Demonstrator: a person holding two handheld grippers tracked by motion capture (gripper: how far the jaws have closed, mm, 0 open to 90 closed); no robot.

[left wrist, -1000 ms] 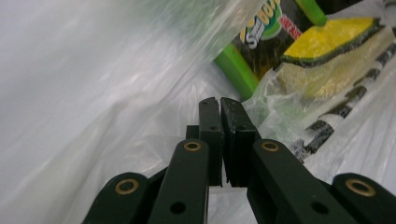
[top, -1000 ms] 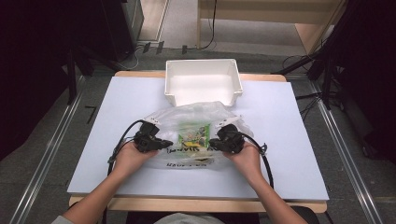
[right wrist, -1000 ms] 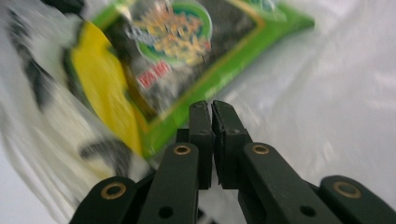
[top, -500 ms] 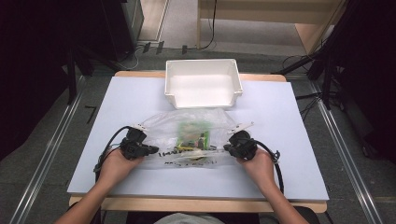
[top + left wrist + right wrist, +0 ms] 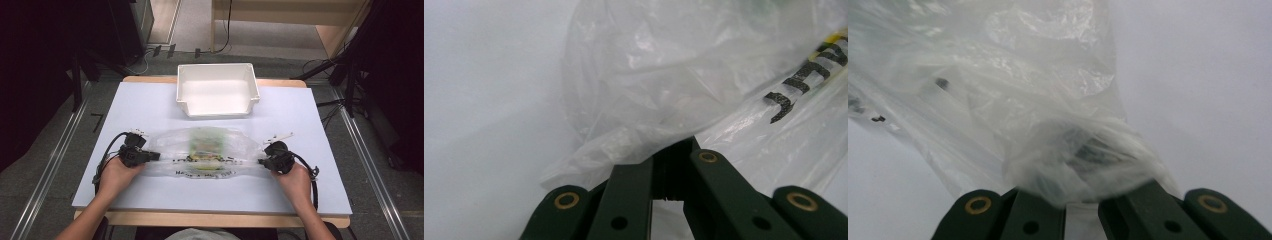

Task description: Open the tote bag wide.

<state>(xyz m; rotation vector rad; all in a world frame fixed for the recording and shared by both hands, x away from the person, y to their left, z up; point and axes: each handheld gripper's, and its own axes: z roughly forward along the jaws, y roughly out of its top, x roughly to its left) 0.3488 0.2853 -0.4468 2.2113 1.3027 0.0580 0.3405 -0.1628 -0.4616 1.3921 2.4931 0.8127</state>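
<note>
A clear plastic bag [image 5: 205, 150] with black lettering and a green-and-yellow print lies stretched wide across the white table top [image 5: 150, 105]. My left gripper [image 5: 154, 156] is shut on the bag's left end. My right gripper [image 5: 261, 161] is shut on its right end. In the left gripper view the crumpled film [image 5: 644, 100] bunches between the black jaws, with black letters at the right. In the right gripper view a wad of the film [image 5: 1083, 155] is pinched between the jaws. What lies inside the bag is blurred.
A white open bin [image 5: 217, 90] stands at the back middle of the table. A small white scrap [image 5: 282, 136] lies just beyond my right gripper. The floor and dark equipment surround the table.
Both hands have moved apart, the left one leftward and the right one rightward. The bag has been pulled from a bunched heap into a long flat shape.
</note>
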